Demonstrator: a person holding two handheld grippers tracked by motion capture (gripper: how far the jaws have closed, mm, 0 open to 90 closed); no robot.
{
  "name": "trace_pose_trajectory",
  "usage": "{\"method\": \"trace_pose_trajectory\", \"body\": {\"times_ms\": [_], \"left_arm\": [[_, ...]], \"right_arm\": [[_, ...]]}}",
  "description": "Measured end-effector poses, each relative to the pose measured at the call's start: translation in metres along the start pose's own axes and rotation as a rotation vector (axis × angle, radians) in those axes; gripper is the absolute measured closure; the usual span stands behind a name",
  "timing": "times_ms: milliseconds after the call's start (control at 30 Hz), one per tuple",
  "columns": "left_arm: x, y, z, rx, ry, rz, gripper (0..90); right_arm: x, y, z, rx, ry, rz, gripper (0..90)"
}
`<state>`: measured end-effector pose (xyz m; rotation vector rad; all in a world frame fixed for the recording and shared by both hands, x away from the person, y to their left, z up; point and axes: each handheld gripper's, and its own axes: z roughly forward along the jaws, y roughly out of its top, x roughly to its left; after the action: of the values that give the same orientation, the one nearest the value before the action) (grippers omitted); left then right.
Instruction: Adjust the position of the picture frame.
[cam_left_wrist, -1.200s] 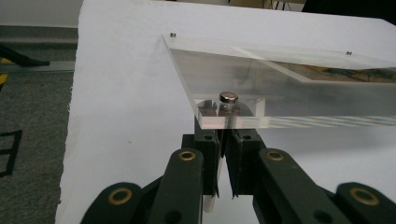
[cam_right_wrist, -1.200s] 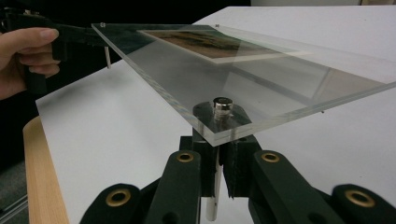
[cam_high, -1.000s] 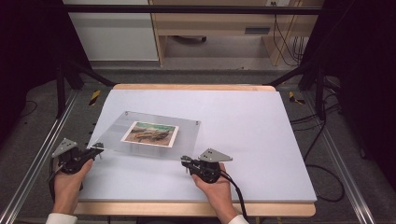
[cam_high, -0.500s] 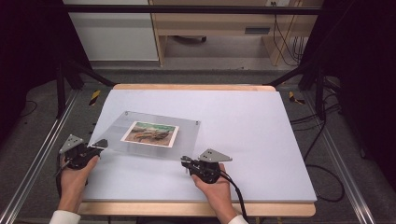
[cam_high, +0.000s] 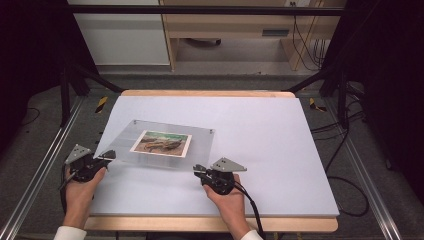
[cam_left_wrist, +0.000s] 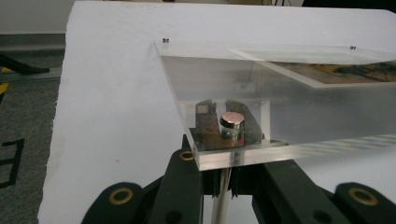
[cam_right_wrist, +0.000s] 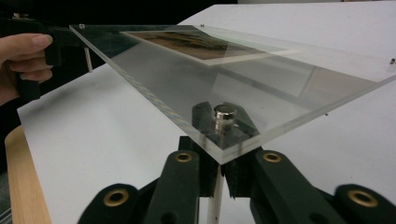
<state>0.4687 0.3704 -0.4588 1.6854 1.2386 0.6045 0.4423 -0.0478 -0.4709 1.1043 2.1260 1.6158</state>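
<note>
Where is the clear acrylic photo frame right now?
In the high view the acrylic photo frame sits left of centre on the white table, its near corners pinched by the left gripper and the right gripper.

Clear frame (cam_high: 161, 145), white table (cam_high: 260, 145)

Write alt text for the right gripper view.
The right gripper is shut on the near corner of a clear acrylic photo frame, beneath a metal corner stud. The frame holds a photo above a white table.
</note>
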Motion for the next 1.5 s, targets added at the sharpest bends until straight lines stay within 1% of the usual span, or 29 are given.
{"method": "trace_pose_trajectory", "body": {"times_ms": [67, 167, 200, 300, 367, 467, 600, 667, 800, 867, 900, 967, 1133, 1433, 1467, 1500], "left_arm": [[-0.001, 0.000, -0.001, -0.007, -0.005, 0.004, 83.2], [-0.004, 0.001, -0.006, -0.030, -0.032, -0.009, 83.3], [-0.006, 0.001, -0.007, -0.036, -0.032, -0.010, 83.3], [-0.016, 0.004, -0.014, -0.056, -0.025, -0.004, 83.6], [-0.020, 0.005, -0.017, -0.055, -0.018, 0.006, 83.7], [-0.028, 0.008, -0.020, -0.053, -0.005, 0.012, 83.7], [-0.032, 0.010, -0.021, -0.054, -0.005, 0.004, 83.8], [-0.036, 0.012, -0.022, -0.064, -0.008, -0.002, 83.8], [-0.044, 0.016, -0.023, -0.085, -0.001, 0.005, 83.8], [-0.049, 0.017, -0.023, -0.094, -0.002, 0.007, 83.8], [-0.050, 0.017, -0.023, -0.097, -0.001, 0.007, 83.8], [-0.055, 0.019, -0.023, -0.105, 0.001, 0.017, 83.8], [-0.065, 0.022, -0.020, -0.117, 0.003, 0.019, 83.8], [-0.082, 0.027, -0.014, -0.134, -0.003, 0.026, 83.8], [-0.084, 0.028, -0.013, -0.135, -0.003, 0.028, 83.8], [-0.085, 0.028, -0.012, -0.136, -0.009, 0.021, 83.8]], "right_arm": [[0.000, 0.001, -0.001, 0.001, -0.010, -0.004, 84.7], [-0.001, 0.003, -0.004, 0.001, -0.013, -0.001, 84.6], [-0.001, 0.005, -0.006, 0.000, -0.024, -0.008, 84.3], [-0.002, 0.012, -0.011, 0.003, -0.056, -0.043, 83.5], [-0.003, 0.017, -0.015, 0.001, -0.069, -0.058, 83.0], [-0.004, 0.022, -0.021, -0.005, -0.090, -0.094, 82.4], [-0.006, 0.026, -0.025, -0.012, -0.088, -0.099, 82.2], [-0.007, 0.029, -0.029, -0.018, -0.088, -0.101, 82.3], [-0.011, 0.032, -0.035, -0.028, -0.090, -0.108, 82.5], [-0.012, 0.034, -0.038, -0.034, -0.098, -0.109, 82.5], [-0.013, 0.035, -0.040, -0.036, -0.107, -0.117, 82.4], [-0.016, 0.037, -0.045, -0.048, -0.120, -0.115, 82.6], [-0.021, 0.038, -0.050, -0.055, -0.125, -0.113, 82.8], [-0.032, 0.040, -0.064, -0.071, -0.143, -0.092, 83.2], [-0.035, 0.040, -0.068, -0.070, -0.147, -0.093, 83.2], [-0.035, 0.040, -0.068, -0.070, -0.147, -0.093, 83.2]]}}
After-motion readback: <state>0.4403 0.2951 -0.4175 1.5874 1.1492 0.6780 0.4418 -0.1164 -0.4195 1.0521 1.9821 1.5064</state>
